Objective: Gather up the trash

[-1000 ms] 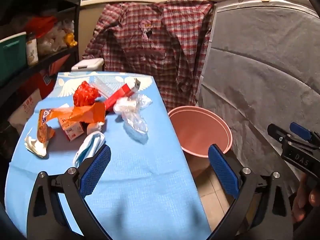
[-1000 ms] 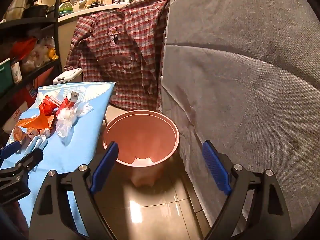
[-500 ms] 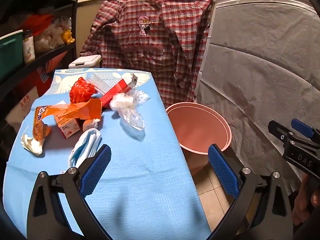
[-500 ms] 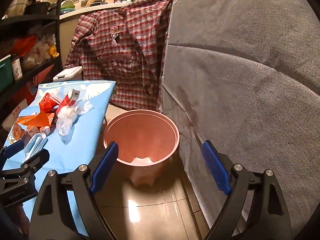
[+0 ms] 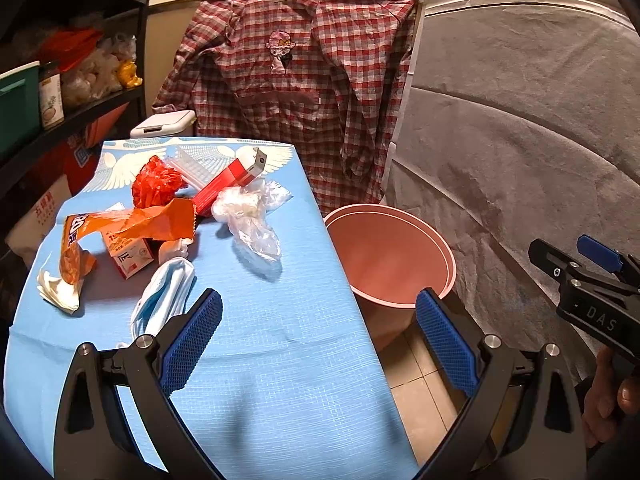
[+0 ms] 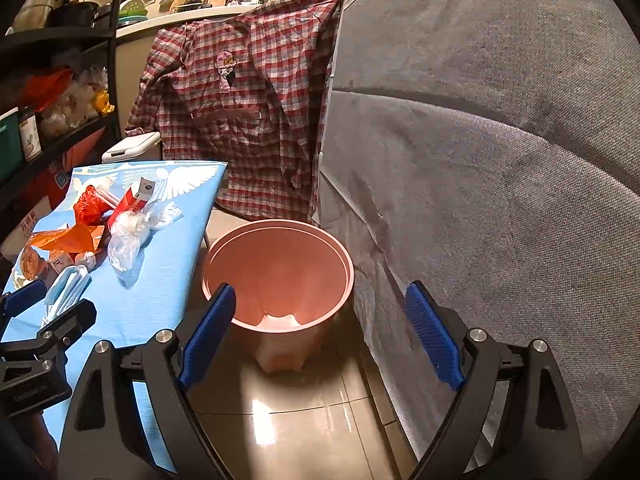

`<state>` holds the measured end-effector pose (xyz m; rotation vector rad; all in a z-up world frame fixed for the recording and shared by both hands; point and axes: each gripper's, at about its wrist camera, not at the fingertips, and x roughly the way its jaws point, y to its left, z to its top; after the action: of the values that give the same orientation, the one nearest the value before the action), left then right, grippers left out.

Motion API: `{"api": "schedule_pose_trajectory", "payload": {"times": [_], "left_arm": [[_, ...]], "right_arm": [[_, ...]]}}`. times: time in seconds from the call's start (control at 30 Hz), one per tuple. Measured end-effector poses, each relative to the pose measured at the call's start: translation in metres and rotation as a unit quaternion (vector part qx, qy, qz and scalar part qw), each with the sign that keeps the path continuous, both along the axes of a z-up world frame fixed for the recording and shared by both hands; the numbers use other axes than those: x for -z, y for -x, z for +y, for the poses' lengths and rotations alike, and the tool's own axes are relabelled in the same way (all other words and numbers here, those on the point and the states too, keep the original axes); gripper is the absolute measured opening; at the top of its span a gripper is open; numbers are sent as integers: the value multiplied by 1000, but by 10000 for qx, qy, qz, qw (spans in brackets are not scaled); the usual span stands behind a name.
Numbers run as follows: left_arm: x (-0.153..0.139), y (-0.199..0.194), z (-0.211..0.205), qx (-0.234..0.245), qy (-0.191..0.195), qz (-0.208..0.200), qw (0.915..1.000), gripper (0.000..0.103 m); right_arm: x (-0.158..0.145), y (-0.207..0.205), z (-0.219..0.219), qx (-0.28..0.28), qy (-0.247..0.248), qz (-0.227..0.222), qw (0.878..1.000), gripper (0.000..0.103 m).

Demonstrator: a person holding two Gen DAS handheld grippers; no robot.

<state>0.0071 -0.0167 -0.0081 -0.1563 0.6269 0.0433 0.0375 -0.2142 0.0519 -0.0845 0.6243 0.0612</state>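
A: Report finger state, both units.

B: Left gripper (image 5: 316,340): fingers spread wide, nothing between them, above the near part of the blue surface (image 5: 280,360). Right gripper (image 6: 320,332): fingers spread wide, nothing between them, aimed down at the pink bin (image 6: 280,272) in the lower centre of its view.

A: Location of the trash?

B: All on the surface, left of centre in the left wrist view. Nearest the left fingers: a face mask (image 5: 164,300). Beyond it: a small carton (image 5: 128,258), an orange wrapper (image 5: 132,226), a white tissue (image 5: 58,290) at far left, a clear plastic bag (image 5: 252,220), a red box (image 5: 230,184) and a crumpled red bag (image 5: 158,184).

A: Bin position?

B: On the floor, just beside the surface's right edge.

A: Progress?

B: No trash can be made out in the bin. Judgement: collection has not started; every item remains. The face mask looks the likeliest first pick.
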Motion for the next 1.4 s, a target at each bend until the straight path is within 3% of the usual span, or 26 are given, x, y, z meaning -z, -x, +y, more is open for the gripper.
{"api": "schedule_pose_trajectory", "payload": {"times": [1.4], "left_arm": [[-4,-1,-5,15,-16,-46,10000,94]], "right_arm": [[0,1,2,-19,3,6,10000,86]]}}
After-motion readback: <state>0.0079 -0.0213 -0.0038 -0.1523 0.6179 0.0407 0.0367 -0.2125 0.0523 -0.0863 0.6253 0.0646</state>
